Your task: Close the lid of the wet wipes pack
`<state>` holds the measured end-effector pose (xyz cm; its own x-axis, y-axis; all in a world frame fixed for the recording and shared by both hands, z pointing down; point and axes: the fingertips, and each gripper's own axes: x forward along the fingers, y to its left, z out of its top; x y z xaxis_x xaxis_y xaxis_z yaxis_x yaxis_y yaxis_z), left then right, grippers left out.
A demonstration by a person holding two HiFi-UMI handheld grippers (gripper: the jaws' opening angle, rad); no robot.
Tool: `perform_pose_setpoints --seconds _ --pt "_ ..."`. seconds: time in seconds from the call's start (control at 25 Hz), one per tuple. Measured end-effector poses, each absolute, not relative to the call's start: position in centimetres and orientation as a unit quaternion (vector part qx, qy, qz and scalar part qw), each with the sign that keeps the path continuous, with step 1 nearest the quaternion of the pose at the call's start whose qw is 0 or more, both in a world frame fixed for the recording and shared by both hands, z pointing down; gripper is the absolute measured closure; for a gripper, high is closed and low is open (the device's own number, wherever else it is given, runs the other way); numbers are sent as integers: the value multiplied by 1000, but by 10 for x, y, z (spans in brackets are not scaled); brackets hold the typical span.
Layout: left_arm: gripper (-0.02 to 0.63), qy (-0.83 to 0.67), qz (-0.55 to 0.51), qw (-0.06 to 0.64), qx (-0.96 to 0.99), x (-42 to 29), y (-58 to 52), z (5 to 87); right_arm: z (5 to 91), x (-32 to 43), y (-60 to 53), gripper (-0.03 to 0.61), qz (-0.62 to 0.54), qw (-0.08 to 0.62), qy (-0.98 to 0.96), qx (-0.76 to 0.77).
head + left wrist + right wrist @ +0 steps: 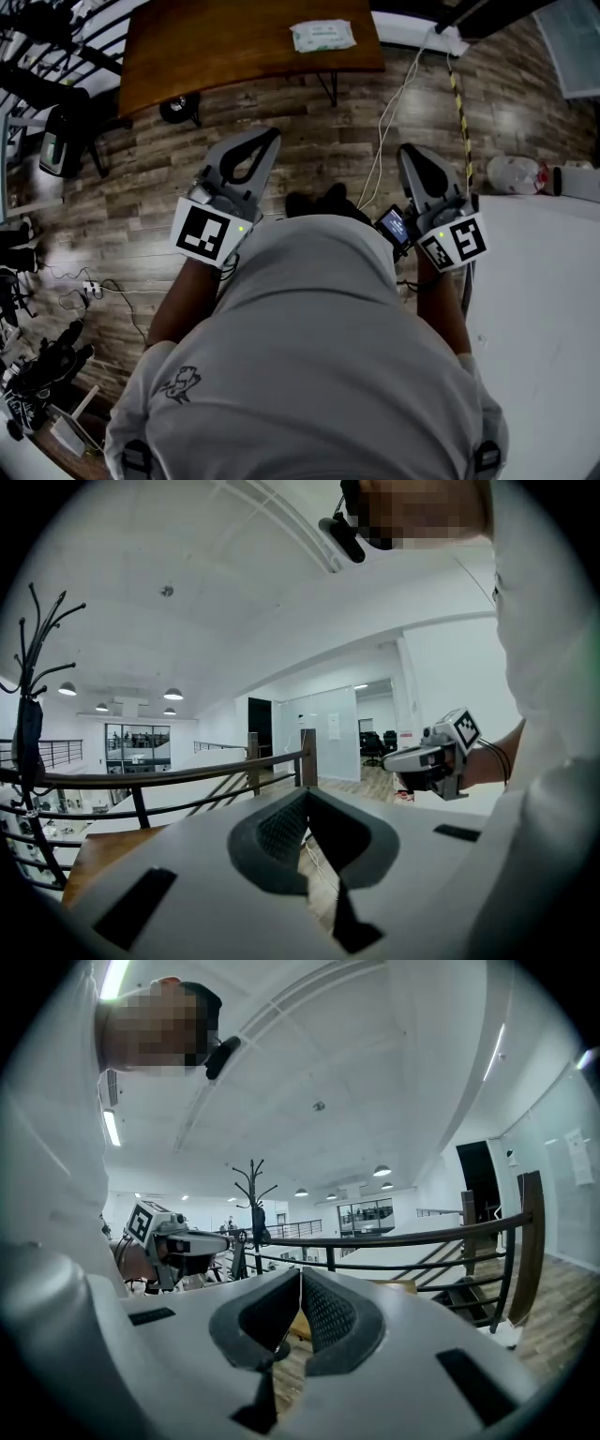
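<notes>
The wet wipes pack (323, 36), white with green print, lies on the far end of a brown wooden table (206, 47); it is too small to tell how its lid stands. Both grippers are held level in front of the person's chest, well short of the table. My left gripper (270, 137) has its jaws together with nothing between them, and its jaws meet at the tip in its own view (307, 797). My right gripper (410, 152) is also shut and empty (299, 1275). Each gripper view shows the other gripper off to the side.
Wood plank floor lies between me and the table. A white cable (394, 103) and a black-and-yellow striped pole (461, 103) run across the floor on the right. A white tabletop (548, 281) is at the right, a coat rack (253, 1194) and a railing (422, 1239) beyond.
</notes>
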<state>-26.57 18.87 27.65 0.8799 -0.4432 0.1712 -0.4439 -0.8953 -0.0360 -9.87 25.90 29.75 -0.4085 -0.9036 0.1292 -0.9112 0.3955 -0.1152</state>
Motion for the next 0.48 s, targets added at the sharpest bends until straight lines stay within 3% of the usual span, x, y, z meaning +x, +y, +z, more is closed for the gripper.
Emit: perform_pose_setpoints --seconds 0.48 --pt "604 -223 84 2 971 -264 207 275 298 -95 274 543 78 31 -834 545"
